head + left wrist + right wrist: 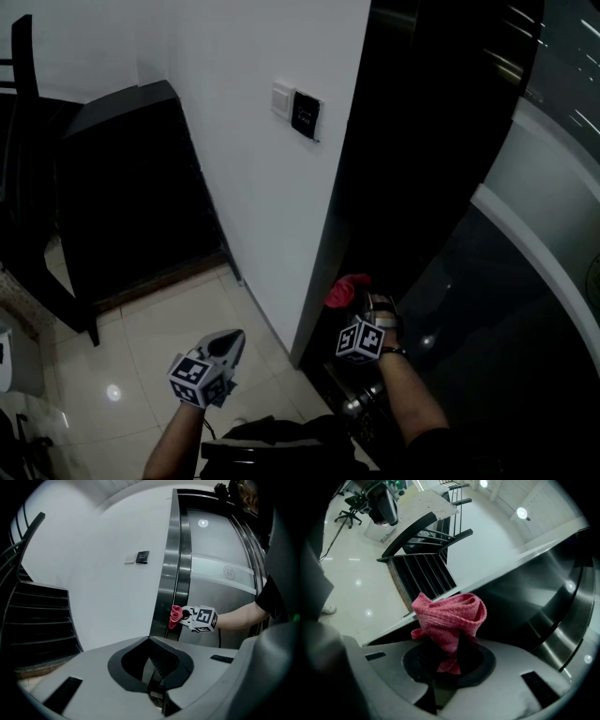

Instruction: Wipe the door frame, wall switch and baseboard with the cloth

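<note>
Crumpled pink cloth (449, 615) rests against the steel door frame (170, 564).

Glossy cream tile floor (169, 347) below me, with light spots reflected on it. White wall (244, 169) ahead. Dark stairs (131, 187) on my left, against that wall, slatted black side. Black frame (23, 187) at far left edge, can't tell what. On my right, curved metal door (534, 216) with a pale band across. Right gripper view: office chair (351, 506) well off on the floor, what looks like a shoe (328, 608) at left edge, round ceiling light (521, 513).
</note>
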`<move>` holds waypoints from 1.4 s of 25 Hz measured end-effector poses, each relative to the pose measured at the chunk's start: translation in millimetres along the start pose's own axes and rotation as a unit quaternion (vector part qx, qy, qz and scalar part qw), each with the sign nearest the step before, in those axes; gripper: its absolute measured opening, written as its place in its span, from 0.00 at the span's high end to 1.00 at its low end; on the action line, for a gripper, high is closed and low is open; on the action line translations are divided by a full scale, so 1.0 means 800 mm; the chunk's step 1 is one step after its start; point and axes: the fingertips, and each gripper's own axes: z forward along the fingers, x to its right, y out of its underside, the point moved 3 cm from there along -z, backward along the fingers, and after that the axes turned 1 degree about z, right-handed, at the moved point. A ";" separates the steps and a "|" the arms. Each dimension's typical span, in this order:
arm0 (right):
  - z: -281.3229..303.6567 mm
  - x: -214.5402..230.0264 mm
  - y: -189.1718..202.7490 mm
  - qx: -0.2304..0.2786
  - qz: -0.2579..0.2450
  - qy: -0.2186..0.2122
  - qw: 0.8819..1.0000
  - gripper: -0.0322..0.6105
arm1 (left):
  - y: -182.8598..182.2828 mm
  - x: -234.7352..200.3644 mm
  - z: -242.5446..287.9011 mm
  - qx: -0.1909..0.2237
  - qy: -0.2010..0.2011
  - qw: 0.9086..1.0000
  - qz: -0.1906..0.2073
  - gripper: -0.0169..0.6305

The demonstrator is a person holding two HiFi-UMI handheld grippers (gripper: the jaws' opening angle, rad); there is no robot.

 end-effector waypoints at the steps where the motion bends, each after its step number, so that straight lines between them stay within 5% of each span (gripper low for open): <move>1: 0.001 -0.005 0.003 -0.005 -0.009 -0.009 1.000 0.86 | 0.001 0.000 0.000 0.000 -0.001 1.000 -0.002 0.99; 13: 0.021 -0.059 0.021 -0.011 0.021 -0.049 0.999 0.86 | 0.019 -0.011 -0.008 -0.019 -0.023 1.000 -0.005 0.99; 20: 0.025 -0.072 0.032 -0.022 0.009 -0.081 0.996 0.86 | 0.017 -0.001 0.011 -0.019 -0.003 1.000 0.003 0.99; 23: -0.006 0.004 0.021 0.002 0.019 -0.028 0.999 0.86 | 0.011 0.006 0.023 -0.016 0.017 1.000 0.007 0.99; 26: -0.043 0.131 0.005 0.024 0.016 0.075 0.997 0.86 | 0.007 0.013 0.042 -0.010 0.038 0.999 0.012 0.99; 31: -0.100 0.344 -0.038 0.041 0.008 0.228 0.973 0.86 | -0.006 0.029 0.057 0.007 0.066 0.998 0.012 0.99; 35: -0.117 0.452 -0.067 0.036 0.006 0.304 0.952 0.86 | -0.017 0.018 0.049 0.021 0.059 0.998 0.008 0.99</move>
